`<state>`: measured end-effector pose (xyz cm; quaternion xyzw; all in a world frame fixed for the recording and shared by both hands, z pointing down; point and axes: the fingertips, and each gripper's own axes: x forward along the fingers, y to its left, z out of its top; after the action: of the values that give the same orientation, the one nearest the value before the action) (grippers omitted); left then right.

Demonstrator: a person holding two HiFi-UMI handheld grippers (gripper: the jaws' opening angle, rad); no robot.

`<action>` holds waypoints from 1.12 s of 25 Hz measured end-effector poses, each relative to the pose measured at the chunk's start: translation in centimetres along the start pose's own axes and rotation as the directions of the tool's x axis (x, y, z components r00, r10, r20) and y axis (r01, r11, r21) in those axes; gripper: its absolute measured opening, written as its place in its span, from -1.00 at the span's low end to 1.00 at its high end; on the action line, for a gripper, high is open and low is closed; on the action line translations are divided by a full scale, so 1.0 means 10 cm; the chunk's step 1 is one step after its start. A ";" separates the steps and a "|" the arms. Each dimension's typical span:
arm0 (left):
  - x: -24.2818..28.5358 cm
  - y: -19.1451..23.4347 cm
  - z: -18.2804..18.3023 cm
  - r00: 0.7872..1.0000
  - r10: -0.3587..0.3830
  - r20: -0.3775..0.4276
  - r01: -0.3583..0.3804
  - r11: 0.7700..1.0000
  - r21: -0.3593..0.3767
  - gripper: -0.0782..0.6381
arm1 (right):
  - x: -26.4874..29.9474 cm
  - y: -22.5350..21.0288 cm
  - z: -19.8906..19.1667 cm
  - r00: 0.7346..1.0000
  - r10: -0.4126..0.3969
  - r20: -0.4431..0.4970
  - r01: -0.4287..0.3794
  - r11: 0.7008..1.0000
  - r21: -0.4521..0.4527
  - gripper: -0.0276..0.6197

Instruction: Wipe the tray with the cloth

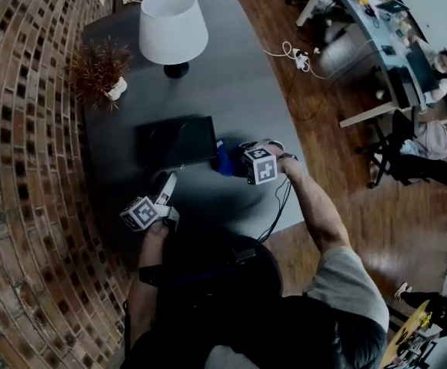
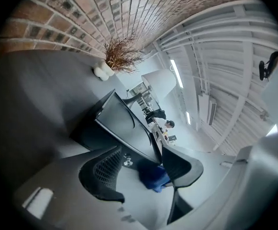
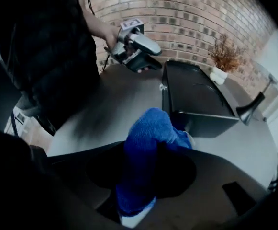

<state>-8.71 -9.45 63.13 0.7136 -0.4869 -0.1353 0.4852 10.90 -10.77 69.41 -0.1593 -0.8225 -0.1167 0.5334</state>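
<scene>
Head view: a black rectangular tray (image 1: 175,141) lies mid-desk on the grey desk (image 1: 231,75), with a blue terry cloth (image 1: 225,162) just beside its right edge. Left gripper view: the left gripper (image 2: 141,155) has its jaws apart and empty. Right gripper view: the right gripper (image 3: 143,176) clamps the cloth.

Item count, work area:

- Two-jaw hand-held tongs: two, left tongs (image 2: 143,169) and right tongs (image 3: 146,171).
- Cube with square black-and-white markers: two, one on each set of tongs (image 1: 141,213) (image 1: 261,166).
- Dark grey rectangular desk (image 1: 231,75): one.
- Black rectangular tray with raised rim (image 1: 177,141): one.
- Blue terry cloth (image 3: 148,143): one.
- Table lamp with white conical shade and dark round base (image 1: 172,25): one.
- Dried brown plant in a small white pot (image 1: 100,69): one.

Item count, background:

- Long pale office desk carrying equipment (image 1: 377,29): one.
- Chairs and persons near it: too small to count.
</scene>
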 end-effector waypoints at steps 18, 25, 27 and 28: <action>0.07 0.48 0.36 0.995 0.092 0.037 -0.092 0.996 0.002 -0.06 | -0.13 -1.79 0.42 0.998 -0.028 -0.049 0.035 0.988 0.149 -0.45; 0.59 0.41 0.82 0.997 0.033 -0.072 -0.026 0.994 0.103 0.05 | -0.10 -0.67 0.55 0.985 -0.066 0.157 0.006 0.935 0.355 -0.45; 0.76 0.32 0.83 0.994 0.008 -0.111 0.007 0.991 0.134 0.08 | 0.02 -0.32 0.65 0.972 -0.064 0.226 -0.028 0.923 0.383 -0.44; 0.80 0.27 0.80 0.992 -0.003 -0.129 0.022 0.989 0.148 0.08 | 0.09 -0.19 0.66 0.965 -0.057 0.254 -0.047 0.920 0.388 -0.44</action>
<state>-11.63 -20.70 63.63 0.7582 -0.4590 -0.0552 0.4598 4.28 -9.96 67.51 -0.0614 -0.8924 0.0704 0.4415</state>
